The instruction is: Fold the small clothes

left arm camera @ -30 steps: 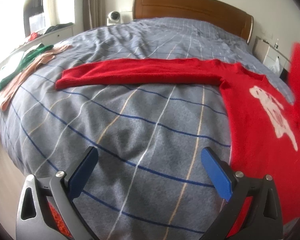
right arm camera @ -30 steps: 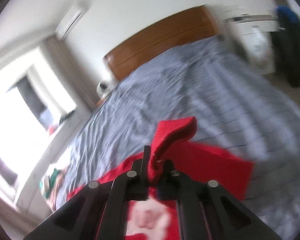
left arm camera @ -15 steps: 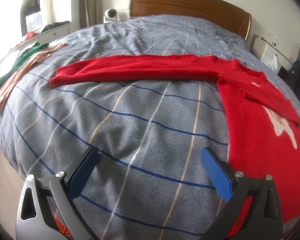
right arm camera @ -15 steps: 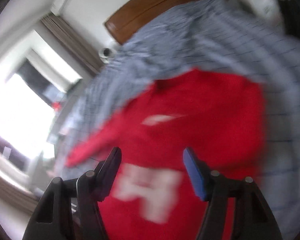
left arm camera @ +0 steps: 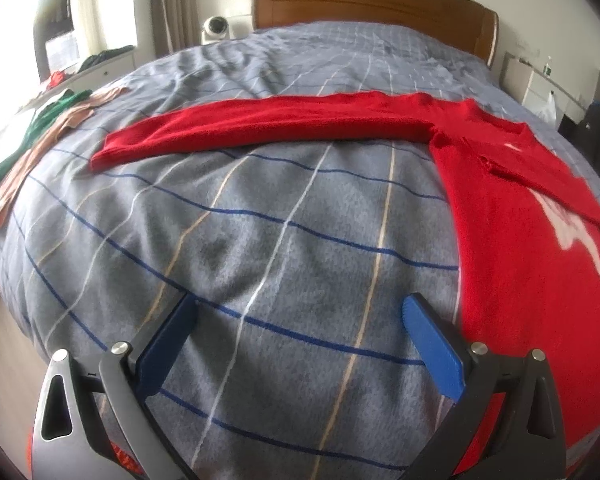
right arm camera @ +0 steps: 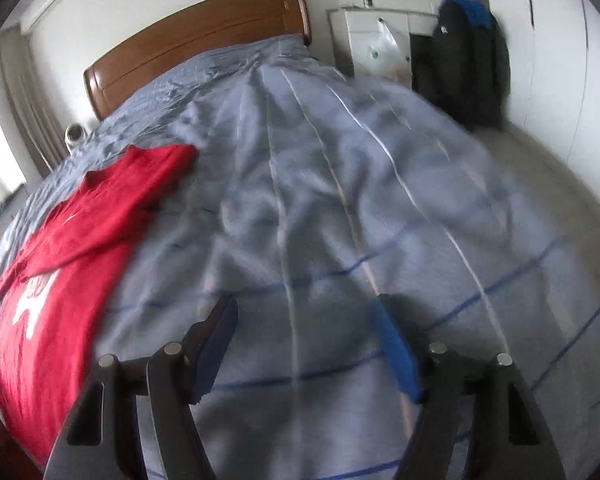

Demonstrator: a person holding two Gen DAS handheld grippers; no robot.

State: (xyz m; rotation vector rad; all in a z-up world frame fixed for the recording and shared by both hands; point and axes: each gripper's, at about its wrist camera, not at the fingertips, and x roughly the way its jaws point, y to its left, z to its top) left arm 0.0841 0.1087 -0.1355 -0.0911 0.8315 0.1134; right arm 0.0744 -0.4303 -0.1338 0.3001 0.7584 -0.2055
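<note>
Red sweater half folded: one sleeve is lying across the chest, the other is awaiting its turn.

The red sweater [left arm camera: 512,248] is lying flat on the grey checked bedspread [left arm camera: 284,216], with one sleeve [left arm camera: 540,182] already lying over the chest print and the long sleeve [left arm camera: 260,128] stretching straight out toward the pile of clothes [left arm camera: 32,140] at the bed's edge. The left gripper [left arm camera: 300,340] is hovering low over bare bedspread just beside the sweater's hem side, fingers wide apart and holding nothing. The right gripper [right arm camera: 304,344] is hanging over bare bedspread, fingers likewise apart and empty; that view is blurring. In my judgement, the step in hand is folding in the outstretched sleeve: the left gripper should be taking it at the cuff [left arm camera: 104,156], pinching the full thickness, lifting only slightly, and laying it straight across the body so no crease is forming at the shoulder.
</note>
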